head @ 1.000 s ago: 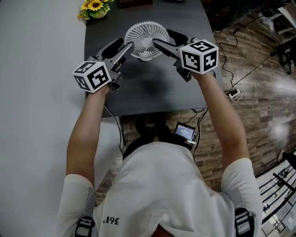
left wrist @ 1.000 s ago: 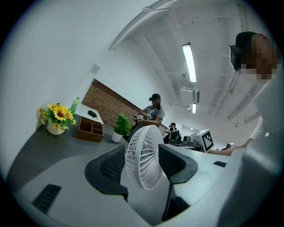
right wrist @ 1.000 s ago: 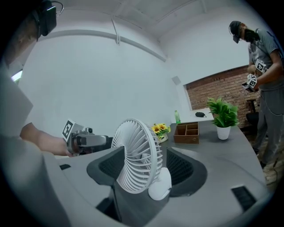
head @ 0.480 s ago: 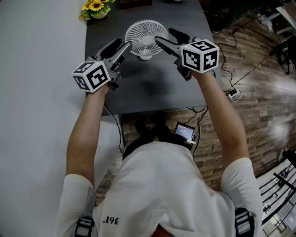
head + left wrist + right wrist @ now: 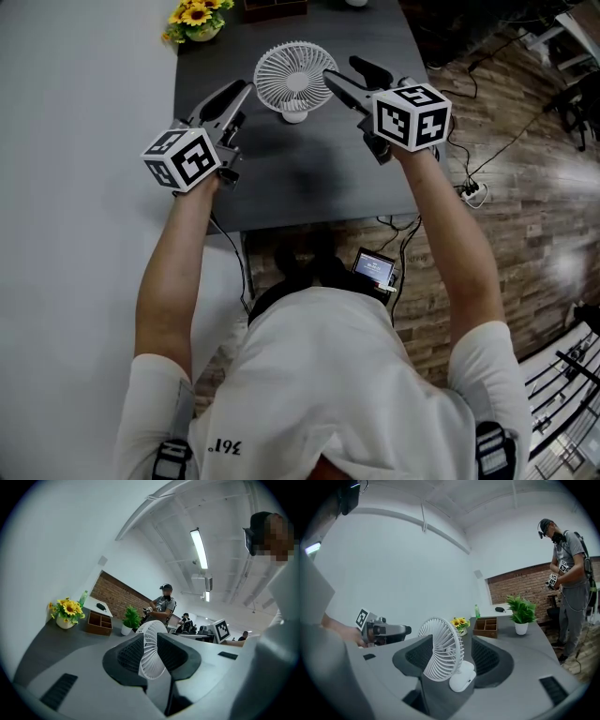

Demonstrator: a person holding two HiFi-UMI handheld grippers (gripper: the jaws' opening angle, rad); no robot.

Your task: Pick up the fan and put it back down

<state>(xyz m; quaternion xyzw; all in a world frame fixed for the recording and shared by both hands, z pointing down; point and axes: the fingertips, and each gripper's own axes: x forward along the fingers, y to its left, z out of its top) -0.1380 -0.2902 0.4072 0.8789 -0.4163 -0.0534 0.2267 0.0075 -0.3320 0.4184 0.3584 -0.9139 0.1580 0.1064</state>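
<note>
A small white fan (image 5: 295, 75) stands upright on its base on the dark table (image 5: 300, 178). My left gripper (image 5: 239, 101) is to its left, tips a little short of the grille. Its jaws are closing, still with a gap and nothing pressed between them. In the left gripper view the fan (image 5: 150, 648) shows edge-on beyond the left gripper (image 5: 150, 656). My right gripper (image 5: 342, 69) is at the fan's right side, open. In the right gripper view the fan (image 5: 440, 648) sits in line with the right gripper (image 5: 450, 660), whose pads stand clear of it.
Sunflowers in a pot (image 5: 192, 17) stand at the table's far left, near a wooden organiser (image 5: 485, 626) and a potted plant (image 5: 521, 613). A person (image 5: 569, 588) stands past the table's far end. A power strip and cables (image 5: 473, 187) lie on the wooden floor at right.
My left gripper has drawn back to the left, off the fan, and its jaws have narrowed. The right gripper has shifted slightly right. The fan stays standing on the table.
</note>
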